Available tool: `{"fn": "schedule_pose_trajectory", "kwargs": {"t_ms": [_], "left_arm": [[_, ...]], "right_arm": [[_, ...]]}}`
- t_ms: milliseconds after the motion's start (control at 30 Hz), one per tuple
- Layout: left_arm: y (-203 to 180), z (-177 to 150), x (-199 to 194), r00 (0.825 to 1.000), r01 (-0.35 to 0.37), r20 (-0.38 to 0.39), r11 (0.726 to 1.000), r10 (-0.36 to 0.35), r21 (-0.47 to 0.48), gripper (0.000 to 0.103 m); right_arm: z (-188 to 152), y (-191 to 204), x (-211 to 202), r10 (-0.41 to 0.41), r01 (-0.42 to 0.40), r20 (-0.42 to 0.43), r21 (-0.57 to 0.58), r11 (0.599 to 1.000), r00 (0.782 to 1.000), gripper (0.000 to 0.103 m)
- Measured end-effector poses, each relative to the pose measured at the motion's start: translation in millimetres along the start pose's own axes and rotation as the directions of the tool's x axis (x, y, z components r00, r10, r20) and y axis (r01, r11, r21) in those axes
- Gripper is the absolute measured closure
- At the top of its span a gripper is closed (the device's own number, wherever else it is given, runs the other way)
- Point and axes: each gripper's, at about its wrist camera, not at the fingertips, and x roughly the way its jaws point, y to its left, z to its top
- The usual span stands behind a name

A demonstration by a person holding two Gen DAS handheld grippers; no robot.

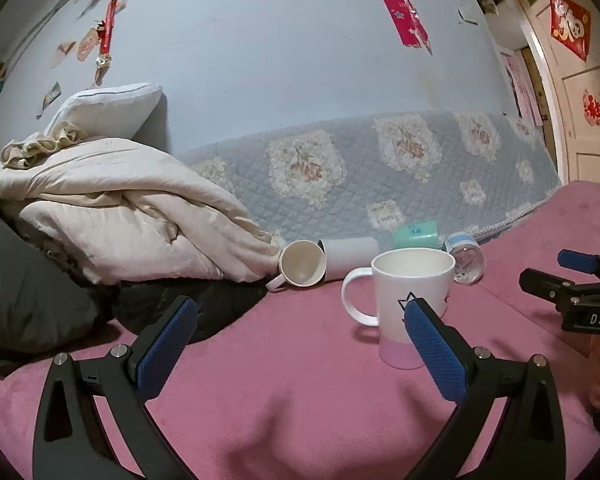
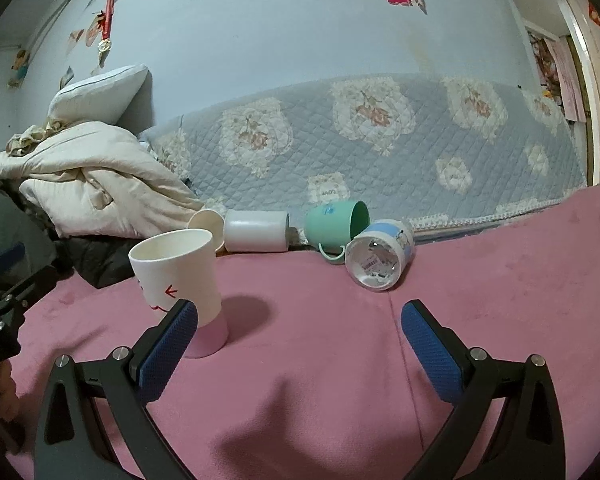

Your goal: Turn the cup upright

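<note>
A white mug with a pink base (image 1: pixel 410 304) stands upright on the pink bed cover, handle to the left; it also shows in the right wrist view (image 2: pixel 180 280). My left gripper (image 1: pixel 300 320) is open and empty, its right finger just in front of the mug. My right gripper (image 2: pixel 298 320) is open and empty, the mug beside its left finger. Behind, a small cream mug (image 1: pixel 302 266), a white cup (image 2: pixel 256 230), a green mug (image 2: pixel 336 224) and a blue-banded cup (image 2: pixel 380 254) lie on their sides.
A heap of cream bedding (image 1: pixel 112 216) and a dark garment (image 1: pixel 28 292) lie at the left. A quilted floral cover (image 2: pixel 380 148) runs along the wall behind the cups. The right gripper shows at the right edge of the left wrist view (image 1: pixel 580 292).
</note>
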Motion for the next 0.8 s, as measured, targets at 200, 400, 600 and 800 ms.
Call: {"fn": "schedule_pose_trajectory", "kwargs": {"t_ms": [200, 400, 600, 800], "left_arm": [[-0.5, -7.1, 10.4, 0.998, -0.037, -0.051, 0.999, 0.037, -0.002, 0.0], [2.5, -8.1, 13.2, 0.998, -0.024, -0.066, 1.0, 0.022, -0.021, 0.0], [0.2, -6.0, 1.4, 1.0, -0.015, -0.01, 1.0, 0.015, -0.012, 0.0], [9.1, -5.8, 10.6, 0.998, -0.031, -0.055, 0.998, 0.027, -0.063, 0.0]], "right_arm": [[0.0, 10.3, 0.7, -0.022, 0.022, 0.001, -0.044, 0.999, 1.0, 0.0], [-2.5, 29.6, 5.2, -0.048, 0.046, -0.01, -0.14, 0.989, 0.999, 0.0], [-1.0, 32.4, 3.5, -0.066, 0.065, 0.0, -0.158, 0.985, 0.998, 0.0], [-2.3, 31.2, 7.8, -0.058, 0.054, -0.023, -0.155, 0.986, 0.998, 0.0]]}}
